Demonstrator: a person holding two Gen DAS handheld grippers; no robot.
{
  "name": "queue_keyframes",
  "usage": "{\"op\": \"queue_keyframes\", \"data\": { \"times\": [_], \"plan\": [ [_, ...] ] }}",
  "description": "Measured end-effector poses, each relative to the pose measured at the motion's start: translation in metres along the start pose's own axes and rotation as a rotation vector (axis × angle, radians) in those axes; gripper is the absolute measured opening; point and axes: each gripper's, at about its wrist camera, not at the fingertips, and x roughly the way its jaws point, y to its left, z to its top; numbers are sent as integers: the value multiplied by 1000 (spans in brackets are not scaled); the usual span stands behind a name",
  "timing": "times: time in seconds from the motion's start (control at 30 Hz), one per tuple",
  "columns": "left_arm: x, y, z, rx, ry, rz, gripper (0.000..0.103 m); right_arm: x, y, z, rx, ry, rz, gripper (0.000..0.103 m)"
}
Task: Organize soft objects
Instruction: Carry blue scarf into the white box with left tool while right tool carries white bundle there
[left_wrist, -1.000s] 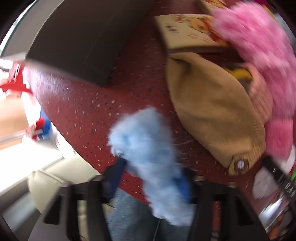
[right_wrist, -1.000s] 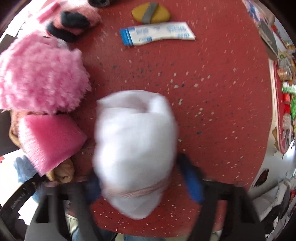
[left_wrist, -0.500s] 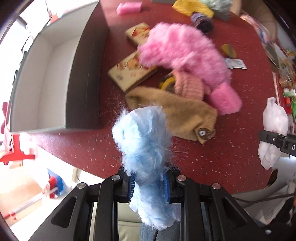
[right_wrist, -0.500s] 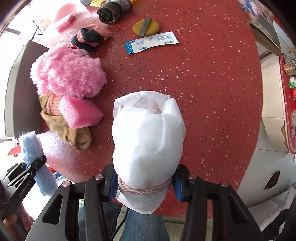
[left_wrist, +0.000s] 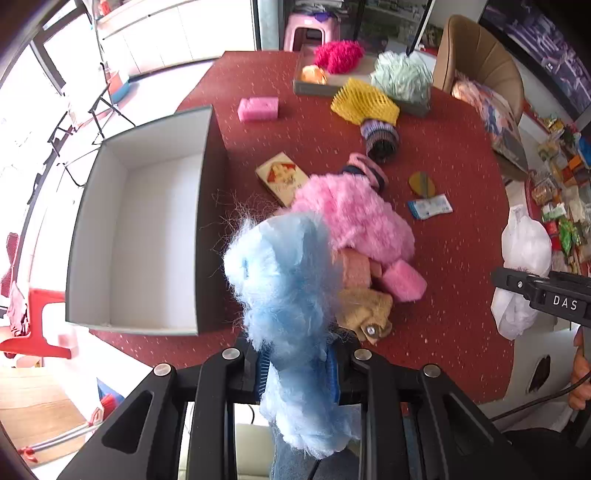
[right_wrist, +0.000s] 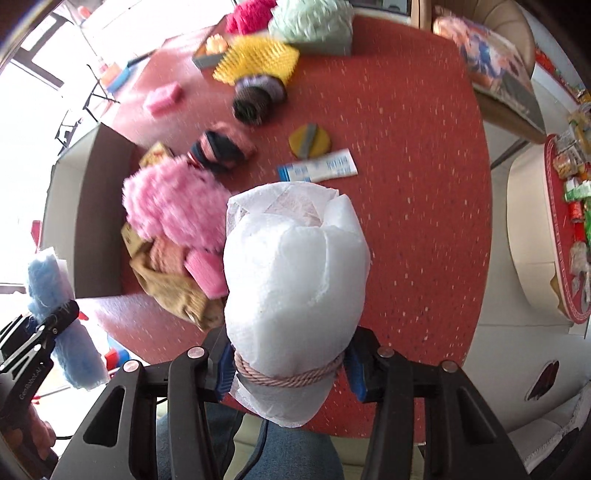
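Observation:
My left gripper (left_wrist: 297, 373) is shut on a fluffy light-blue soft piece (left_wrist: 284, 280), held in the air above the red table's near edge. It also shows in the right wrist view (right_wrist: 55, 295). My right gripper (right_wrist: 288, 373) is shut on a white foam bundle (right_wrist: 295, 280) tied with a pink cord, also held above the table; the bundle shows at the right of the left wrist view (left_wrist: 526, 247). An open grey box (left_wrist: 147, 229) with a white inside stands at the left. A pile with a pink fluffy piece (left_wrist: 354, 214), a pink sponge (left_wrist: 404, 280) and a tan knit hat (left_wrist: 364, 308) lies mid-table.
Farther back are a pink sponge (left_wrist: 258, 108), a yellow foam net (left_wrist: 364, 101), a knit roll (left_wrist: 380, 138), a card box (left_wrist: 282, 177) and a grey tray (left_wrist: 314, 86) with magenta and green fluffy items. A yellow pad (right_wrist: 309, 140) and a white packet (right_wrist: 317, 170) lie at the right.
Both grippers have risen and pulled back from the table with their loads, so the table and box now look farther away. Both grips are unchanged.

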Motion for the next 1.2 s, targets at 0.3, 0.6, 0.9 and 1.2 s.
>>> {"op": "queue_keyframes", "data": {
  "times": [0.3, 0.6, 0.9, 1.2],
  "plan": [
    [-16, 51, 22, -11, -79, -24, 26, -20, 36, 12, 5, -84, -34, 52],
    [-16, 117, 49, 2, -98, -36, 26, -18, 110, 31, 9, -109, -50, 52],
    [-7, 176, 62, -99, -102, -19, 26, -11, 198, 70, -107, -123, -33, 52],
    [9, 226, 65, -211, -72, 36, 26, 7, 280, 95, -253, -108, 43, 52]
  ]
}}
